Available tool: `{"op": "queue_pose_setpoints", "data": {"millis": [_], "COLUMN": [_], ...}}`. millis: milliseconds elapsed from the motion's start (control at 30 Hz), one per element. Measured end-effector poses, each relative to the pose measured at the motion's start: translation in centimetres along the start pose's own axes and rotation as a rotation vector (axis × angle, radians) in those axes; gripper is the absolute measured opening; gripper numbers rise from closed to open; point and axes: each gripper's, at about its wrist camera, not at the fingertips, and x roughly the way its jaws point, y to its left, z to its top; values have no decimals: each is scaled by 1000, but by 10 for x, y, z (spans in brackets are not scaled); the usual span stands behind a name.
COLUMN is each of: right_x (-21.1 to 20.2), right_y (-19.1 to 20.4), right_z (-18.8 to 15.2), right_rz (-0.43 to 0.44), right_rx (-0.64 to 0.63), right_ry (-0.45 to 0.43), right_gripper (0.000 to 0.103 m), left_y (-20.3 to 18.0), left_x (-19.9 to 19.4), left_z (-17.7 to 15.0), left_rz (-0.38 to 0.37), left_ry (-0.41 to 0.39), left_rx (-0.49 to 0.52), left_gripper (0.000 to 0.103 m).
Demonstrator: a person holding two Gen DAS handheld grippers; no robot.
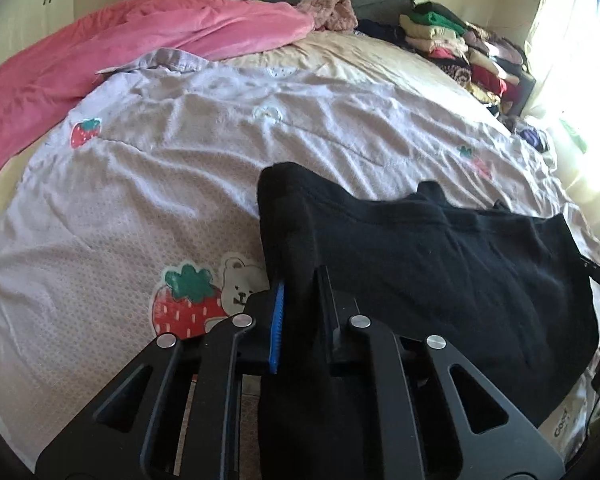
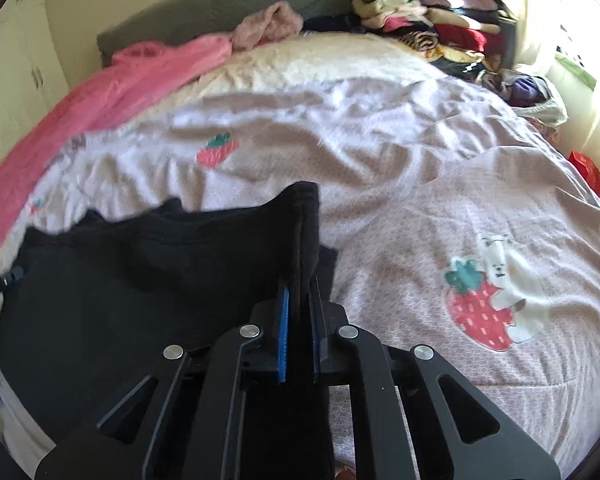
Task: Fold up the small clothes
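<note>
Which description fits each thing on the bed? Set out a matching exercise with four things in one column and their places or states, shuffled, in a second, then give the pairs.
Things:
1. black garment
2. pink blanket
3. stack of folded clothes
4. strawberry-print cover

Descriptions:
A. piled at the far corner by the window
B. spread wrinkled across the bed
C. pinched by the left gripper and the right gripper
D. bunched along the left edge

Pairs: 1-C, 2-D, 3-A, 4-B

Your garment [image 1: 440,264] lies on the quilt [image 1: 180,168], spanning between your left gripper [image 1: 300,280] and right gripper [image 2: 300,288]. Blanket [image 1: 100,52] far left; clothes stack [image 1: 460,48] far right.
</note>
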Motion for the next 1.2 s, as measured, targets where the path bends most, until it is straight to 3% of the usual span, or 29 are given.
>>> {"op": "queue_pose_setpoints", "data": {"millis": [200, 333, 467, 633, 933, 1200], "right_x": [16, 9, -6, -26, -54, -69], "right_y": [-6, -14, -16, -14, -11, -7], "right_z": [-9, -12, -18, -33, -61, -79], "right_rz": [-73, -74, -57, -23, 39, 80], "right_rx": [2, 48, 45, 34, 23, 18], "right_ry": [35, 26, 19, 21, 35, 57], "right_gripper": [9, 26, 32, 49, 49, 49], "left_y": [0, -3, -8, -16, -19, -21], "left_x": [13, 10, 5, -3, -33, -46], "left_z": [-8, -8, -10, -16, -32, -61], "left_rz": [30, 38, 32, 46, 29, 54], "left_ry": [17, 19, 20, 18, -1, 43], "left_rx": [10, 13, 23, 53, 45, 67], "left_gripper": [6, 12, 25, 34, 42, 45]}}
